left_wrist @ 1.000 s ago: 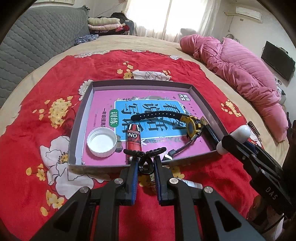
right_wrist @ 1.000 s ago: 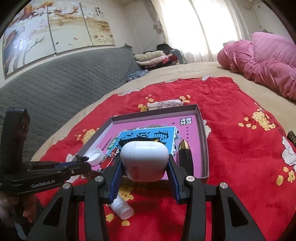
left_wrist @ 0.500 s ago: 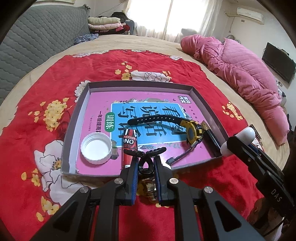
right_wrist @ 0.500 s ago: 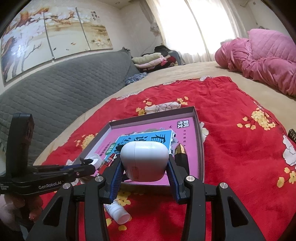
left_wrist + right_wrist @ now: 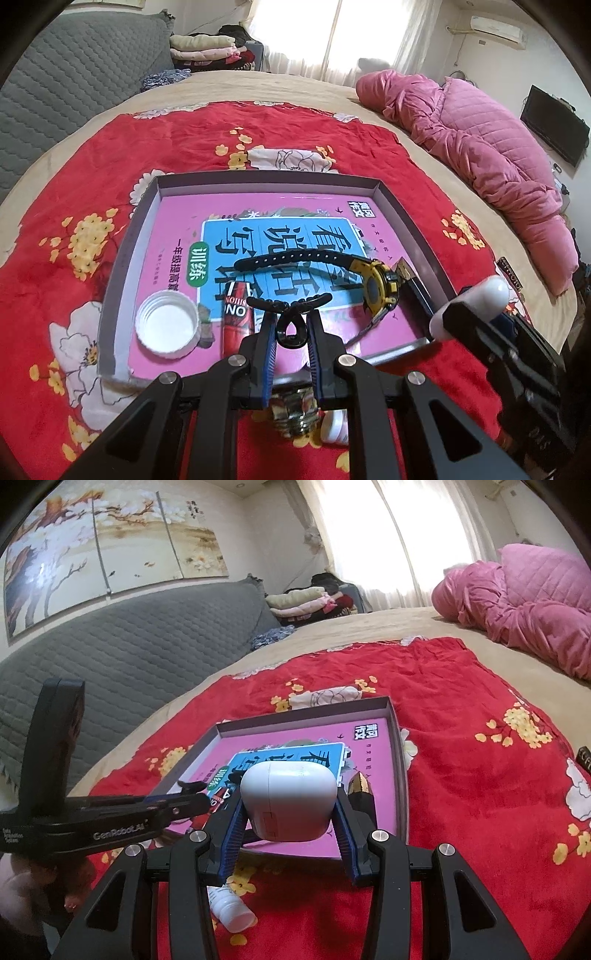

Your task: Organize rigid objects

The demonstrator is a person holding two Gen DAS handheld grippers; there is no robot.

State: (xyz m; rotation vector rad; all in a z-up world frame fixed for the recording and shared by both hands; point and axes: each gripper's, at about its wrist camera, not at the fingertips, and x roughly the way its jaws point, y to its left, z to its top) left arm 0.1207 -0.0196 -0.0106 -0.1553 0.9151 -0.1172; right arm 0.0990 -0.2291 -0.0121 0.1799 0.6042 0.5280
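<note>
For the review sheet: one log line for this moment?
left claw: shut on black clip | right claw: shut on white case | both over tray

**Bright bedroom, bed spread in red**

A wide bed (image 5: 280,85) with a beige sheet carries a red floral blanket (image 5: 258,125) and a pink quilt (image 5: 480,147). A grey quilted headboard (image 5: 110,657) runs beneath a blossom painting (image 5: 92,546). Daylight floods through white curtains (image 5: 332,37). Folded clothes (image 5: 207,50), an air conditioner (image 5: 495,29) and a television (image 5: 554,129) line the walls
</note>
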